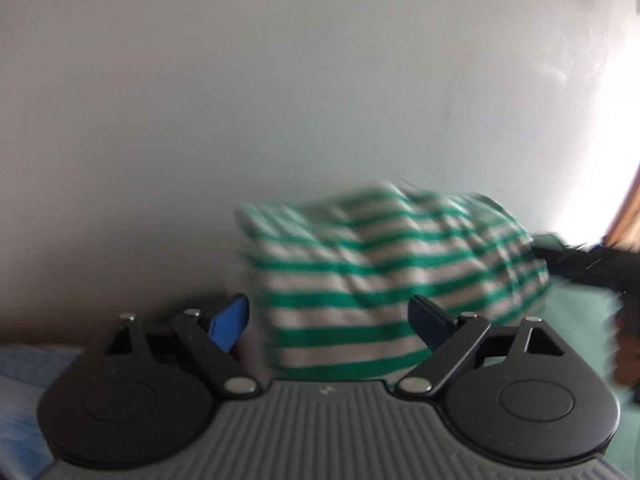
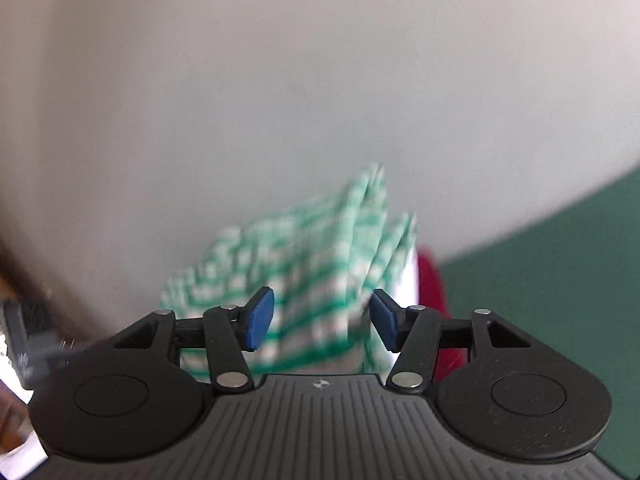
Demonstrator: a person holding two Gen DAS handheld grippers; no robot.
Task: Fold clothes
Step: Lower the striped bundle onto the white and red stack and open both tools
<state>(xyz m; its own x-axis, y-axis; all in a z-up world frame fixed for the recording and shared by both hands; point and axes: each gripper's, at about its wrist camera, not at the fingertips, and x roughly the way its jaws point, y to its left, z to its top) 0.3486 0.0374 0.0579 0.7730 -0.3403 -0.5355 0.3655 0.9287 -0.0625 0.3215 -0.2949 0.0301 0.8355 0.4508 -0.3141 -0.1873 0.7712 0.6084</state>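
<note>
A green and white striped garment (image 1: 380,272) lies in a rumpled heap on a green surface, blurred by motion. My left gripper (image 1: 330,322) is open, and its blue pads (image 1: 230,322) stand wide on either side of the heap's near edge. In the right wrist view the same striped garment (image 2: 300,260) rises in folds just beyond my right gripper (image 2: 322,320), which is open with cloth showing between its blue pads (image 2: 260,320). I cannot tell whether either gripper touches the cloth. The right gripper's dark body (image 1: 592,264) shows at the garment's right end.
A pale wall fills the background in both views. The green surface (image 2: 560,264) extends to the right. A red item (image 2: 430,280) lies behind the garment. Blue fabric (image 1: 24,380) sits at the lower left. A grey tool body (image 2: 28,340) shows at the left edge.
</note>
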